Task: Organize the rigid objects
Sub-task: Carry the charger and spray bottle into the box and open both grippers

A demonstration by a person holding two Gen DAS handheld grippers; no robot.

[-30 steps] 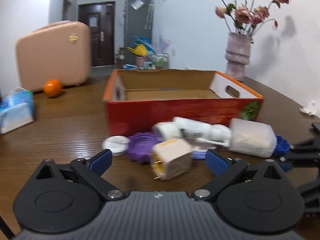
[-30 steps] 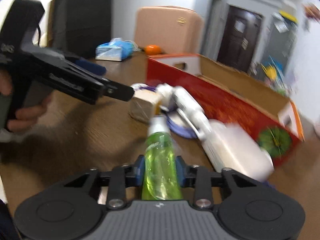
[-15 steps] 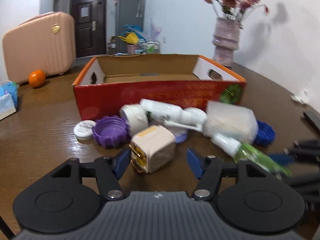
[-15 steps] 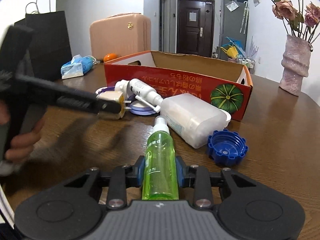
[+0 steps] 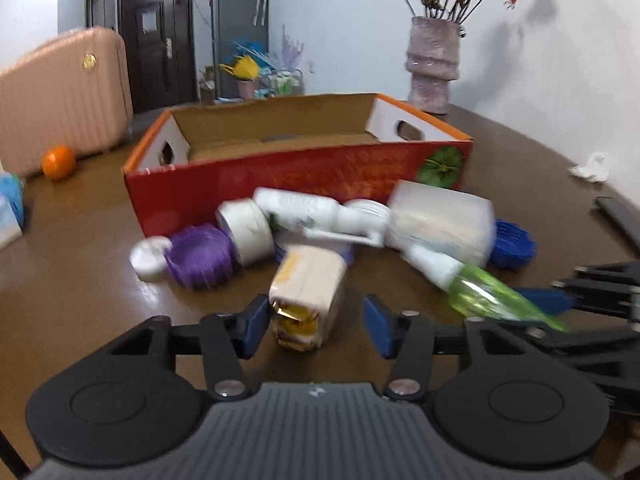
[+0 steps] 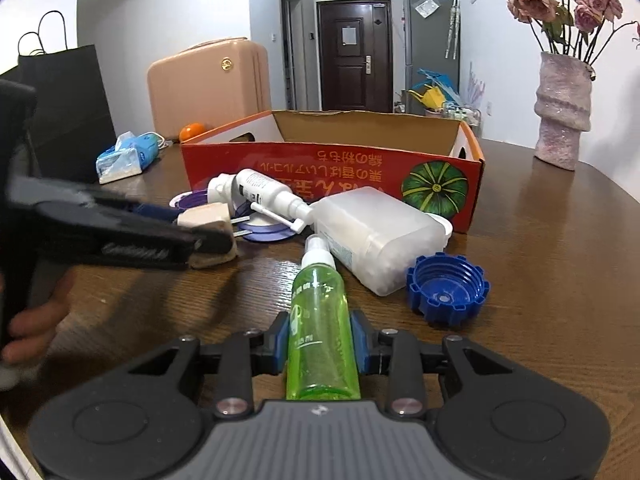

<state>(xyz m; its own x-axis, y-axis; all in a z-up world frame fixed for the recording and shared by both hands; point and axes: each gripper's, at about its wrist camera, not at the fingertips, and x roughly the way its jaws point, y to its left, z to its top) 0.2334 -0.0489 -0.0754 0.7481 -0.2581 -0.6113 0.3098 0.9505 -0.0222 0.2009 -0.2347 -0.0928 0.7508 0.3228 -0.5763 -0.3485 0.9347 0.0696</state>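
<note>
Black left gripper (image 5: 316, 322) and right gripper (image 6: 320, 342): blue jaws, silver screws, ribbed grey housings.

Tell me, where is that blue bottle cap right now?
In the right wrist view the blue cap lies on the table, right of the green spray bottle, beside the frosted white container.

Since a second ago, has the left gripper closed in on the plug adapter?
Yes. The left gripper has advanced toward the red box; the plug adapter now sits between its open fingers, touching the left pad.

A home: front door (image 6: 354, 54), fridge (image 6: 432, 40), suitcase (image 6: 208, 84), flower vase (image 6: 562, 112)
</note>
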